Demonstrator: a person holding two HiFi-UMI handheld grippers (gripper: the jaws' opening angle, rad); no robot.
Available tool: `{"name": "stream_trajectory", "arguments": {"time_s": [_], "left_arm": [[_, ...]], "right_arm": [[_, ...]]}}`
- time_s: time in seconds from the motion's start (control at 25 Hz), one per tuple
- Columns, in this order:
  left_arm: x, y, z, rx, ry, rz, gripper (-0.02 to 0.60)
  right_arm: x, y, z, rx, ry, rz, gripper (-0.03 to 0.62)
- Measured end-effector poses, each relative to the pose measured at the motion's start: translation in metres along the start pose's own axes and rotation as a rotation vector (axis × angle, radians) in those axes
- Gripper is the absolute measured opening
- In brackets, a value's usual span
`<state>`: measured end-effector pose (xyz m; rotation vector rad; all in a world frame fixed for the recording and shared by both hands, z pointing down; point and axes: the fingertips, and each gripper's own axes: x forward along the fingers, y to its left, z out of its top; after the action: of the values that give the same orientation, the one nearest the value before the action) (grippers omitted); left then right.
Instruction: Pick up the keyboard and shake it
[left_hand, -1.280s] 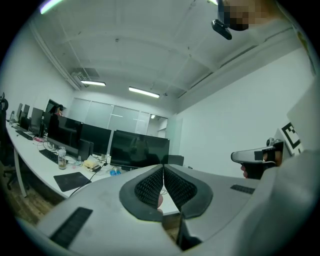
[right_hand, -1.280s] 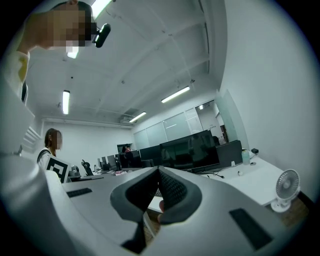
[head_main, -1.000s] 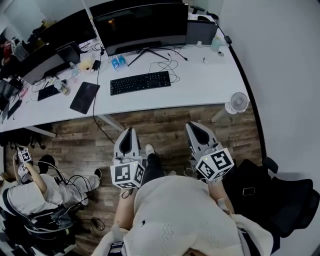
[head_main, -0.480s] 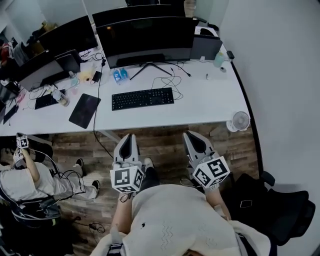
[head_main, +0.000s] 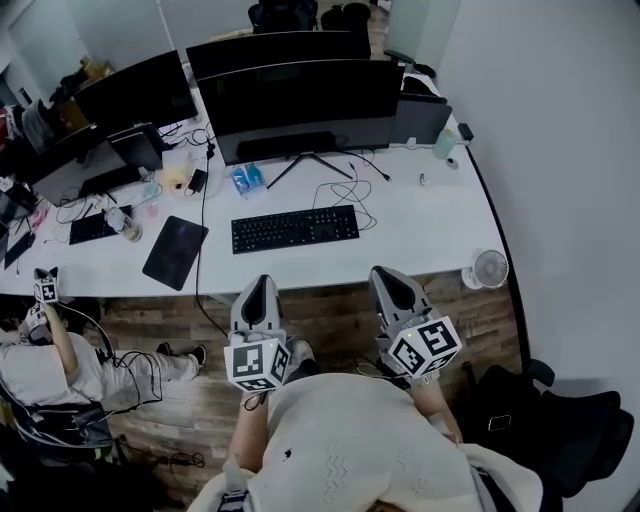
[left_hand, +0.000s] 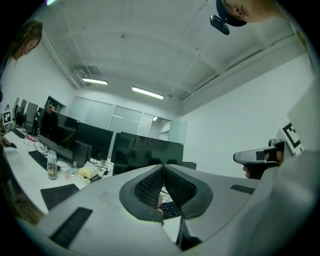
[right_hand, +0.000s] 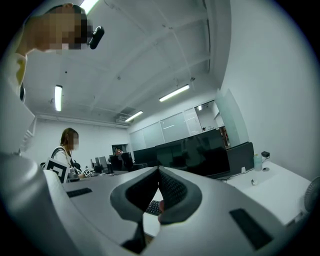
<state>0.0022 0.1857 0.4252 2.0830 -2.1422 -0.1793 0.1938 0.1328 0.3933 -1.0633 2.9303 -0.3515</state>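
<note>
A black keyboard lies flat on the white desk, in front of a wide dark monitor. Both grippers are held level over the wooden floor, short of the desk's near edge. My left gripper points at the keyboard's left part and my right gripper at the desk just right of it. Neither touches anything. In the left gripper view the jaws meet at their tips with nothing held, and a bit of keyboard shows below them. The right gripper is likewise shut and empty, keyboard beyond.
A black pad lies left of the keyboard, with loose cables behind it. A small white fan sits at the desk's right corner. A seated person is at far left, a black chair at right.
The desk and keyboard have come nearer to both grippers as I moved forward. Both grippers stay shut and empty, side by side.
</note>
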Motion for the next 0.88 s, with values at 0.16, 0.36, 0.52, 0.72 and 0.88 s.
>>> {"name": "stream_trajectory", "arguments": {"time_s": [0.16,0.36,0.52,0.72,0.88], "left_arm": [[0.014,0.029,0.007,-0.001,-0.007,0.002,0.017],[0.035,0.064,0.013,0.007,0.002,-0.008,0.017],[0.049,0.086,0.018,0.01,0.002,-0.016,0.017],[0.057,0.102,0.013,-0.002,0.01,-0.009,0.017],[0.06,0.106,0.01,-0.009,0.017,-0.011,0.017]], "right_arm": [[0.031,0.004,0.005,0.011,-0.019,-0.004,0.001],[0.072,0.013,0.007,0.013,-0.034,-0.005,0.001],[0.097,0.015,0.006,0.029,-0.029,-0.041,0.002],[0.112,0.008,0.0,0.038,-0.016,-0.093,0.002],[0.118,0.002,-0.002,0.04,-0.001,-0.126,0.002]]}}
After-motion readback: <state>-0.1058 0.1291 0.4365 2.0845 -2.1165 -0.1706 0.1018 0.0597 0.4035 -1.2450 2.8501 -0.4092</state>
